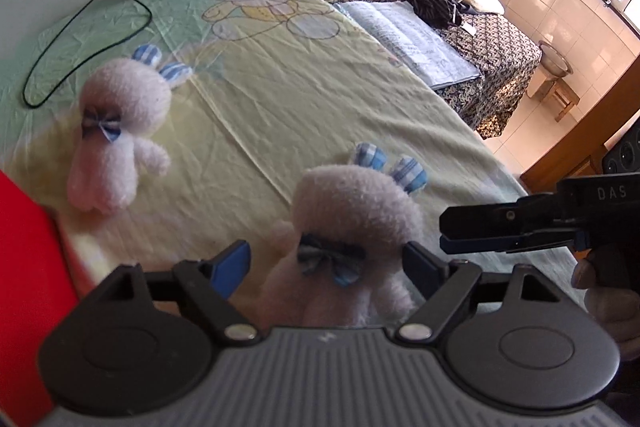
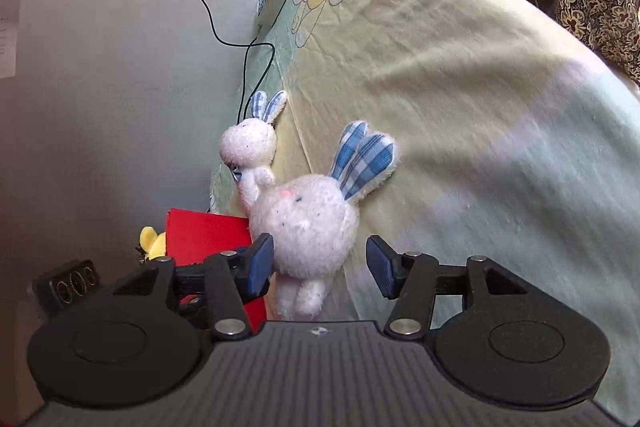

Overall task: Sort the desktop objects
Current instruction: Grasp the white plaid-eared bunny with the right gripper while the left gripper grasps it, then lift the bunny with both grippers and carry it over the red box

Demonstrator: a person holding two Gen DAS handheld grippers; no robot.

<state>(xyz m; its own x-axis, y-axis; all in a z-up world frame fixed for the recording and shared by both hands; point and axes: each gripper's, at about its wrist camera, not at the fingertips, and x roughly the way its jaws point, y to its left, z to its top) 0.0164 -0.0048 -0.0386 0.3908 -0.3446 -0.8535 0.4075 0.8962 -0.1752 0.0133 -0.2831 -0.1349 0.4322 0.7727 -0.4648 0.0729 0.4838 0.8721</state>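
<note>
On the yellow sheet (image 1: 304, 99), near rabbit (image 1: 352, 223) lies between left gripper (image 1: 326, 267) fingers, unclamped; right gripper (image 2: 320, 263) also spread around it. Likely lining up one grab. Far rabbit (image 1: 116, 143) untouched, near red box (image 2: 204, 239).

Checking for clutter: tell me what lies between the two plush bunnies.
Only bare sheet between far bunny and near bunny, seen in the left wrist view.
</note>
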